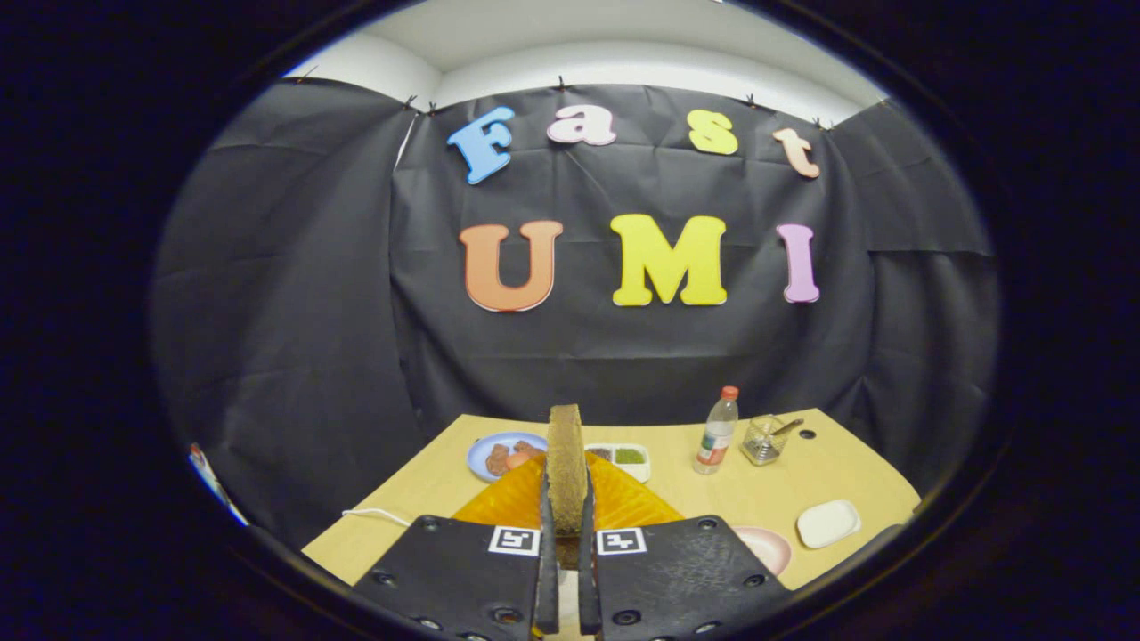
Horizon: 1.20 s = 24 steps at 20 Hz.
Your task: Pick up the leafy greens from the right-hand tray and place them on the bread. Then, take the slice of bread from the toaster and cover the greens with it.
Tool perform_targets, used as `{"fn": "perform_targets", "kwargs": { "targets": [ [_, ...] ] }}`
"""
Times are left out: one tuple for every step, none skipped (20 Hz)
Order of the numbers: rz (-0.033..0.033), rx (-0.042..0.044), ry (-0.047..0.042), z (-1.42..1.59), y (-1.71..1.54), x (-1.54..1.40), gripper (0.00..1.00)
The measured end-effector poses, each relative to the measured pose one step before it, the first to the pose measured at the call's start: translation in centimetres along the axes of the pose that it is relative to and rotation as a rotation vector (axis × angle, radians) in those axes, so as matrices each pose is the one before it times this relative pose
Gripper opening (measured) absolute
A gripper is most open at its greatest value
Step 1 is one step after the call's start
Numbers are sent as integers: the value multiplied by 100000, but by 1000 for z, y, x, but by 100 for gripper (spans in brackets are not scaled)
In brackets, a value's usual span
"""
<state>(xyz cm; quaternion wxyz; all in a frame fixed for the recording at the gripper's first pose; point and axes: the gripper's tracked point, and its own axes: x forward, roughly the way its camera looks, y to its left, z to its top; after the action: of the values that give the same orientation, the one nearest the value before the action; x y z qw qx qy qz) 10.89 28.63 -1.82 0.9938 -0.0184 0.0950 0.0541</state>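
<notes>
A brown slice of bread [565,467] stands on edge between my two fingers, and my gripper [565,525] is shut on its lower part. The slice rises above the fingertips [545,512] and hides what lies straight ahead. Below and behind it spreads an orange ridged mat [623,503] on the wooden table [427,499]. A white tray [623,458] with two compartments, one holding something green, sits just beyond the mat, to the right of the slice. The toaster and the other bread are hidden.
A blue plate [500,456] with reddish food lies left of the slice. A plastic bottle [717,432] with an orange cap and a glass cup [764,439] stand at the back right. A white dish [827,523] and a pink plate [766,547] lie nearer right. A white cable [378,514] runs along the left.
</notes>
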Motion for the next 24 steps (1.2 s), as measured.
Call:
{"fn": "perform_targets", "kwargs": {
  "targets": [
    [-2171,-647,-1642,-18,-1424,-136,9],
    [-2277,-1307,-1334,-351,-1350,18,9],
    [-1904,-1166,-1043,-440,-1293,56,9],
    [-2082,-26,-134,-899,-1155,210,8],
    [-1565,-12,1195,-1116,-1132,264,8],
    [-1194,309,2208,-1314,-1036,394,9],
    [-1230,450,2056,-1156,-1012,298,9],
    [-904,326,1009,-924,-883,380,9],
    [-733,277,1157,-947,-778,417,9],
    [-538,226,1510,-1125,-670,443,9],
    [-585,440,1176,-998,-624,451,9],
    [-75,1137,1788,-1052,-470,444,9],
    [789,958,2003,-1119,-250,688,9],
    [794,917,2665,-1209,-153,494,9],
    [1218,1313,2241,-990,-179,435,8],
    [245,926,1645,-786,-411,274,9],
    [-211,741,1076,-632,-592,215,9],
    [78,865,1145,-704,-554,266,9],
    [173,733,1098,-627,-453,268,8],
    [819,1271,954,-496,-351,115,8],
    [1153,1103,750,-375,-230,-13,9],
    [1715,668,-5,-155,-142,35,9],
    [1594,971,-105,-74,-112,-46,9],
    [2024,1273,336,-397,-117,-12,9]
  ]
}}
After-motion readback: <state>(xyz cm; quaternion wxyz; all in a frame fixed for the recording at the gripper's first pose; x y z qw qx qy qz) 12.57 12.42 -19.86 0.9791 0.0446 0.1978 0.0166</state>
